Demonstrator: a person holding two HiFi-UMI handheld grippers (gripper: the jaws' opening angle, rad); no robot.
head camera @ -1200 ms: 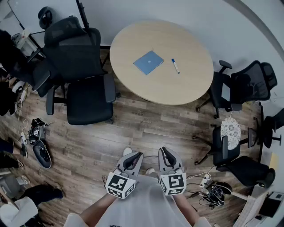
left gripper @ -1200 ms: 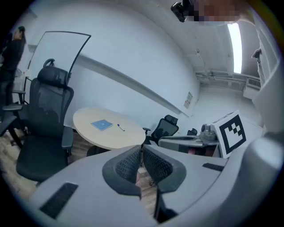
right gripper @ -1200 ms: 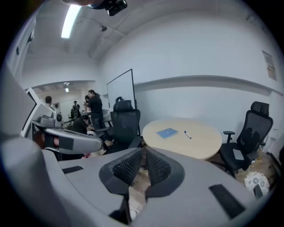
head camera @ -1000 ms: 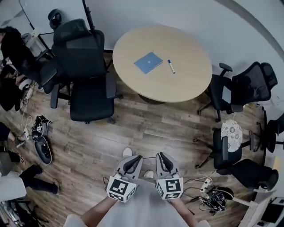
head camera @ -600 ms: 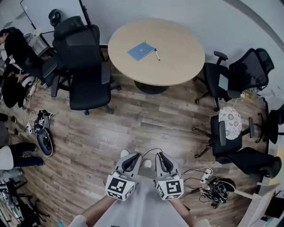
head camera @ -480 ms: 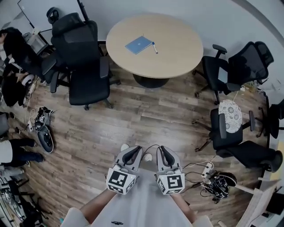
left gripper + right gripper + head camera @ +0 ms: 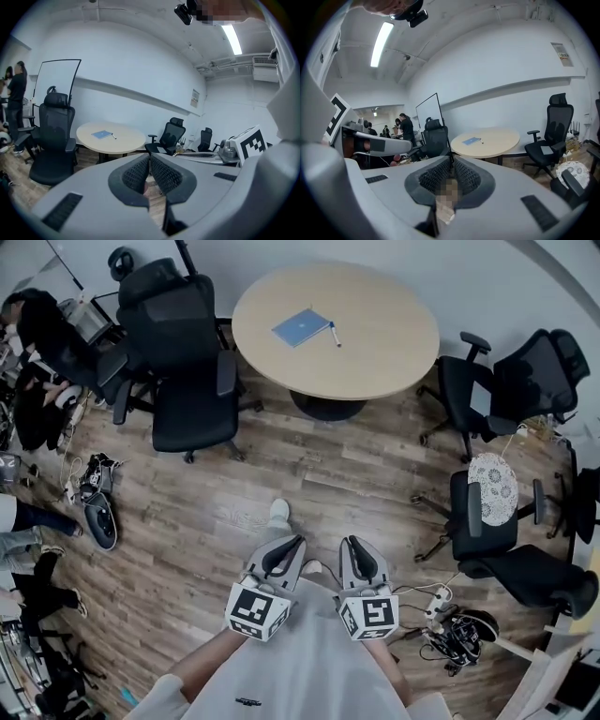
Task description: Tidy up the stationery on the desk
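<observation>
Both tools are held low in front of the person, side by side and close together, well apart from the table.

Left tool (image 7: 296, 542): in the left gripper view the two ribbed pads meet at the tips with only a thin slit behind them. Nothing is between them.

Right tool (image 7: 348, 541): in the right gripper view the jaws are likewise closed against each other, with nothing gripped. Each tool's marker cube faces up toward the head camera.

Table (image 7: 384, 348): round, light wood top, on a single dark pedestal, standing across the wooden floor (image 7: 281, 470) from the person.

Blue notebook (image 7: 301, 327): lies flat on the table, left of centre, closed.

Pen (image 7: 334, 333): lies flat just beside the notebook's right edge; whether the two touch cannot be told at this size. Both items are also visible on the table top in the two gripper views.

Surroundings: a black office chair (image 7: 183, 362) stands at the table's left side, and a second black chair (image 7: 511, 390) at its right. A third chair with a white lace cushion (image 7: 492, 501) stands nearer the person. A power strip (image 7: 435, 619) with cables lies on the floor by the right tool.
</observation>
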